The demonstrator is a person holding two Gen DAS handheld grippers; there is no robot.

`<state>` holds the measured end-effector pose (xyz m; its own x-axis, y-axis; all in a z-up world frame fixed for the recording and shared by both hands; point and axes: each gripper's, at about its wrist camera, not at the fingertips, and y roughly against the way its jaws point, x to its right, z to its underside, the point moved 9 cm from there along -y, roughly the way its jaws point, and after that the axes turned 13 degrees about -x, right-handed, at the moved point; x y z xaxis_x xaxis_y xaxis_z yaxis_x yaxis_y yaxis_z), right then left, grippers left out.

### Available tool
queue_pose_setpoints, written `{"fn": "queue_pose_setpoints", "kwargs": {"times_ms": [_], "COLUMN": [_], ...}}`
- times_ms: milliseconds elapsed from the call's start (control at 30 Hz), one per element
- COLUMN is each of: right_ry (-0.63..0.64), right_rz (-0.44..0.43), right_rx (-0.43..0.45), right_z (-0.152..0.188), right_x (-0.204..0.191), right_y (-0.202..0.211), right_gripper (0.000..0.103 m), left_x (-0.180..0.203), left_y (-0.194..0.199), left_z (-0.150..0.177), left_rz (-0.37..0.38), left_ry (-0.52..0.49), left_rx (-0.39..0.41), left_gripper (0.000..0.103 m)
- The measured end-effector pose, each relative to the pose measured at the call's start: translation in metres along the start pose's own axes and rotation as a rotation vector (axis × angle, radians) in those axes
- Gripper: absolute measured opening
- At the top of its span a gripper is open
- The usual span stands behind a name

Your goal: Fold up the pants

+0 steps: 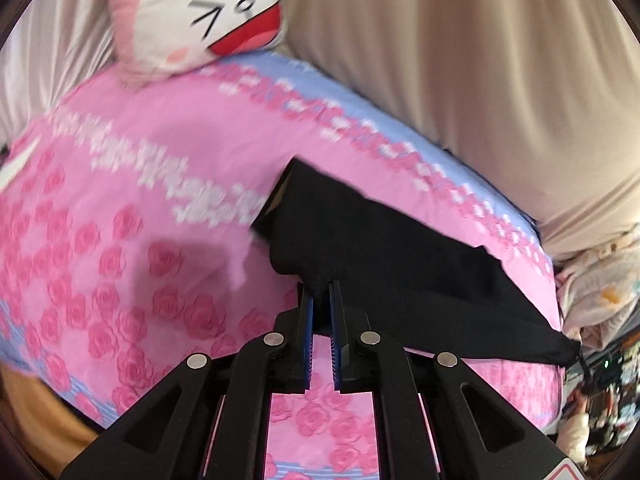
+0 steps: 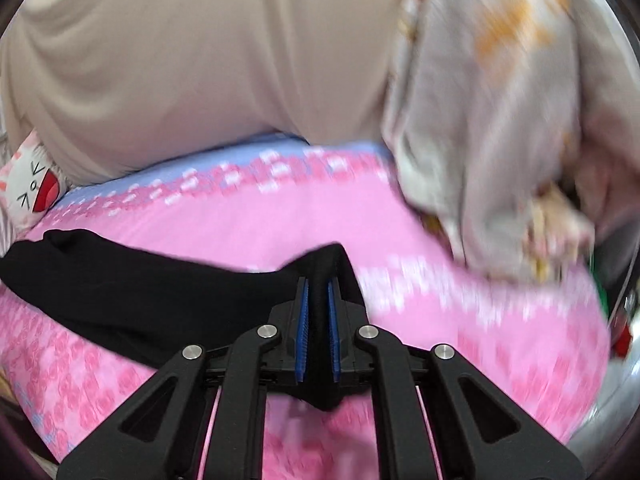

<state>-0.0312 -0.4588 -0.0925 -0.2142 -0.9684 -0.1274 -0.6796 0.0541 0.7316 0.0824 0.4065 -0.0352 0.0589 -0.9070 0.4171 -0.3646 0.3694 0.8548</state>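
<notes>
The black pants (image 1: 392, 248) hang stretched above a pink rose-print bedspread (image 1: 120, 220). In the left wrist view my left gripper (image 1: 321, 286) is shut on a bunched edge of the pants, and the cloth runs away to the right, ending in a pinched corner (image 1: 568, 350). In the right wrist view my right gripper (image 2: 318, 282) is shut on a thick fold of the same pants (image 2: 132, 280), which trail off to the left across the bedspread (image 2: 440, 320). The blue pads press the fabric on both sides.
A beige curtain (image 1: 500, 80) hangs behind the bed. A white plush pillow with a cartoon face (image 1: 212, 12) lies at the bed's far end. A pale printed blanket (image 2: 500, 120) is heaped at the right. Clutter (image 1: 600, 380) sits past the bed's right edge.
</notes>
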Motion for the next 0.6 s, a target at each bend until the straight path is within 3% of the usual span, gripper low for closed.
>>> {"fn": "queue_pose_setpoints", "kwargs": {"times_ms": [167,267,333,367,433,500,600], "right_ry": [-0.060,-0.108,-0.129,-0.131,-0.141,-0.144,-0.098], "right_rz": [-0.013,0.001,0.020,0.037,0.054,0.034,-0.023], "right_rx": [-0.027,-0.042,-0.034,-0.016,0.070,0.171,0.301], "right_z": [0.019,-0.018,-0.069,-0.095,-0.153,-0.188,-0.196], "right_x": [0.002,0.001,-0.003,-0.005,-0.014,-0.024,-0.040], "right_y": [-0.002,-0.012,-0.025,-0.029,-0.021,-0.001,0.037], "right_gripper": [0.008,0.008,0.008,0.008,0.008,0.008,0.008], "left_x": [-0.010,0.006,0.028,0.035,0.057,0.077,0.082], "left_y": [-0.015,-0.010,-0.003,0.001,0.027,0.058,0.073], "left_z": [-0.005,-0.037,-0.081,-0.098,-0.148,-0.182,-0.195], "left_rz": [0.014,0.006,0.017,0.007,-0.048,-0.003,-0.013], "left_ry": [0.040,0.017,-0.002,-0.011,-0.047,-0.062,-0.082], "left_rx": [-0.009,0.008,0.044,0.066,0.191,0.301,0.302], "left_gripper": [0.006,0.006,0.006,0.000,0.000,0.000,0.000]}}
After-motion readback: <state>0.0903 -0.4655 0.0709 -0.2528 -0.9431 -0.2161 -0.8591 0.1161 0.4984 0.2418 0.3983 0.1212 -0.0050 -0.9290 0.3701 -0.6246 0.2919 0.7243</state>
